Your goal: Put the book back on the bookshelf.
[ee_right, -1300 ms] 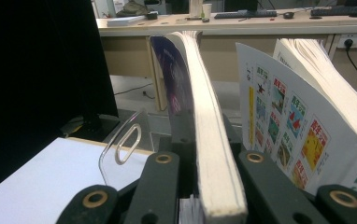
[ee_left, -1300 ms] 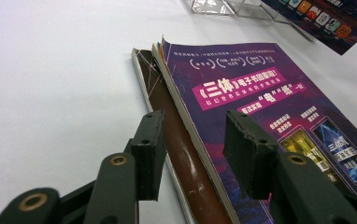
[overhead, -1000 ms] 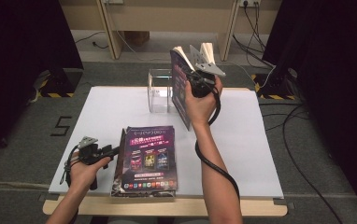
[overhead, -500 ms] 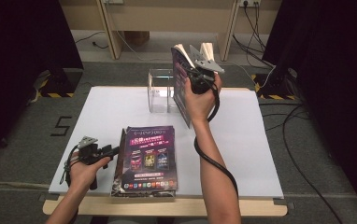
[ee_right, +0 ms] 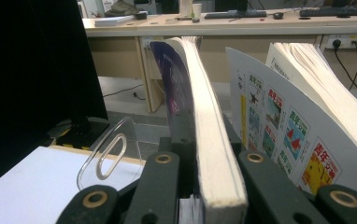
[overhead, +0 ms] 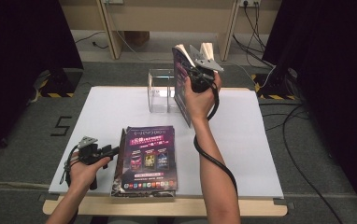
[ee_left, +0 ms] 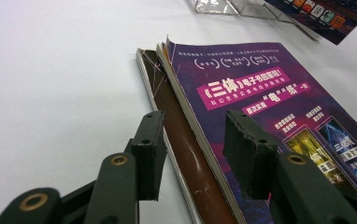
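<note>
A purple-covered book (overhead: 182,84) stands upright in the air over the far middle of the white table (overhead: 111,107), its pages splayed. My right gripper (overhead: 199,77) is shut on it; in the right gripper view its black jaws (ee_right: 209,154) clamp a thick block of pages (ee_right: 209,116), and a second fan of pages leans off to the right. A stack of the same books (overhead: 148,156) lies flat near the front edge. My left gripper (overhead: 113,150) is open at the stack's left edge, its jaws (ee_left: 193,121) standing astride the top book's (ee_left: 270,93) spine side.
A clear acrylic holder (overhead: 160,91) stands on the table just left of the raised book, also visible as a clear plate (ee_right: 111,149) beside my right jaws. Cables and desk legs lie on the floor beyond the far edge.
</note>
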A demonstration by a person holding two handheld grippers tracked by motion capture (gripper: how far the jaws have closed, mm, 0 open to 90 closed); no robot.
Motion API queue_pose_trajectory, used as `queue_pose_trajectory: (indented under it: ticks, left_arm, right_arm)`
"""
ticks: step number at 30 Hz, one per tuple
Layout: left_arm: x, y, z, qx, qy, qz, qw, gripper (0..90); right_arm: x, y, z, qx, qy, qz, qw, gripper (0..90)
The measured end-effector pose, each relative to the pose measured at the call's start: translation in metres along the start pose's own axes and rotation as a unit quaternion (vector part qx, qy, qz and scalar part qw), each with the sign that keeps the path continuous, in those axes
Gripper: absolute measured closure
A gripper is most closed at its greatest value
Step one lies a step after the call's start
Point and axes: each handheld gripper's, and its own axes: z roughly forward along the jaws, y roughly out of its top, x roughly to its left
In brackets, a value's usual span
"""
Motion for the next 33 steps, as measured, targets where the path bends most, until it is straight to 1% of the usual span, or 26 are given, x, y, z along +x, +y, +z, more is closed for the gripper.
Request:
queue_pose_trajectory:
  ticks: [1, 4, 19, 21, 30, 32, 33]
  left_arm:
    - [0.000, 0.000, 0.000, 0.000, 0.000, 0.001, 1.0000, 57.5]
    - [0.000, -0.001, 0.000, 0.001, 0.000, 0.000, 1.0000, 57.5]
    - [0.001, 0.000, 0.000, 0.000, 0.001, 0.001, 1.0000, 57.5]
    - [0.001, 0.000, 0.000, 0.000, 0.002, 0.001, 1.0000, 57.5]
    - [0.001, 0.000, 0.000, -0.001, 0.002, 0.000, 1.0000, 57.6]
    - [0.001, 0.000, 0.000, 0.000, 0.002, 0.001, 1.0000, 57.6]
    - [0.001, 0.000, 0.000, -0.001, 0.002, -0.001, 1.0000, 57.6]
  right_arm:
    - [0.000, 0.000, 0.001, 0.000, -0.001, -0.003, 1.0000, 82.9]
    - [0.000, 0.001, 0.002, 0.001, -0.001, 0.002, 1.0000, 82.9]
    - [-0.001, 0.005, 0.009, 0.000, -0.005, -0.002, 1.0000, 82.9]
    - [-0.002, 0.005, 0.011, 0.000, -0.005, 0.002, 1.0000, 82.9]
    - [-0.002, 0.007, 0.016, -0.001, -0.010, 0.004, 0.9999, 82.9]
    - [-0.002, 0.007, 0.018, -0.001, -0.013, 0.001, 0.9999, 82.9]
    - [-0.002, 0.007, 0.019, -0.001, -0.012, 0.004, 0.9999, 82.9]
